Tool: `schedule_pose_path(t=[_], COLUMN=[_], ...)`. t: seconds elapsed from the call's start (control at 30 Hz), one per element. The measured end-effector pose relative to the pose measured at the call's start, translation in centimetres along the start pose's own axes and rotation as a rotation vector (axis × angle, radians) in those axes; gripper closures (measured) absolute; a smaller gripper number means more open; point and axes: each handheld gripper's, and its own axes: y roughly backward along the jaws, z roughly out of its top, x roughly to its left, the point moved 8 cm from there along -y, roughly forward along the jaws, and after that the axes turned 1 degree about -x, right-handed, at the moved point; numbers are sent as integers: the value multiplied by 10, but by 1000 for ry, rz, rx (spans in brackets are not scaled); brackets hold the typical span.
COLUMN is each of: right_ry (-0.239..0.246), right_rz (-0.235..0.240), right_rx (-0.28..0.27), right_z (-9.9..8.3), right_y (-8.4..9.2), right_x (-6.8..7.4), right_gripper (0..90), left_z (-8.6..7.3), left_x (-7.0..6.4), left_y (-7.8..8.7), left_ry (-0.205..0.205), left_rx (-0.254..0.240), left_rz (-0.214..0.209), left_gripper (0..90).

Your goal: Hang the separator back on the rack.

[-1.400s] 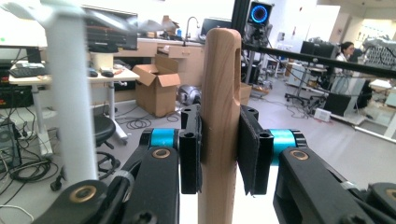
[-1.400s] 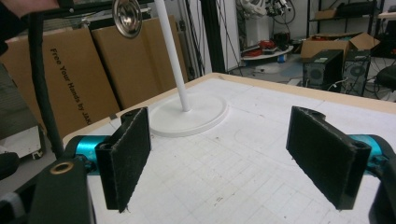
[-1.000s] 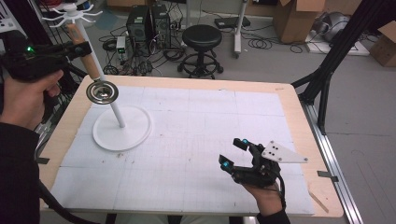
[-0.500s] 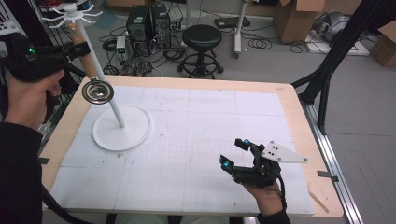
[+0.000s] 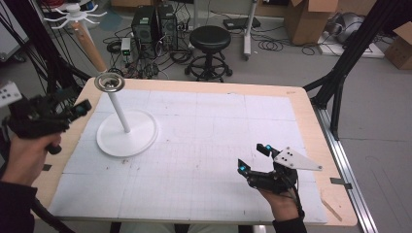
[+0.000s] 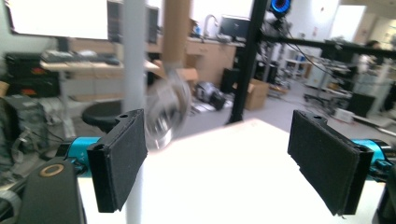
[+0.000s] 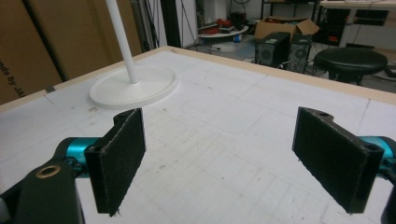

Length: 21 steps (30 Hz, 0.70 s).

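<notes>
- A white stand (image 5: 127, 133) is sitting on the surface (image 5: 204, 145), toward its far-left part; the round flat base is lying on the white gridded mat and a thin white pole is rising from the middle of the base.
- The pole's long axis is running upward, leaning a little toward the surface's far-left corner in the high view.
- A shiny metal ring (image 5: 109, 82) is sitting at the top of that pole, its flat face turned upward toward the high camera.
- The left gripper (image 5: 73, 110) is being held just off the surface's left edge, beside the stand and apart from it, pointing toward the pole; its jaws are standing wide apart with nothing between them.
- In the left gripper view the pole (image 6: 133, 51) is rising just behind the left-hand jaw, and the ring (image 6: 166, 112) is showing as a blur beside it.
- The right gripper (image 5: 253, 158) is hovering over the near-right part of the surface, well apart from the stand and pointing toward it, its jaws also spread wide and empty.
- In the right gripper view the stand (image 7: 133, 86) is standing ahead and to the left, past the jaws.
</notes>
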Motion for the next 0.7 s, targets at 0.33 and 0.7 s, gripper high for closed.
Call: schedule_pose_path(t=[0.33,0.7], right_ry=[-44,-64], right_rz=[-49,-84], right_rx=[-49,-53], right_z=[-6,-11], right_y=[21,33], right_x=[-24,-34], right_gripper=[160,160], left_z=[-63,-104], left_x=[-34,-52], left_y=[3,-13], left_ry=[3,17], left_rx=[-7,50], left_rz=[-36,-81], left_gripper=[180,182])
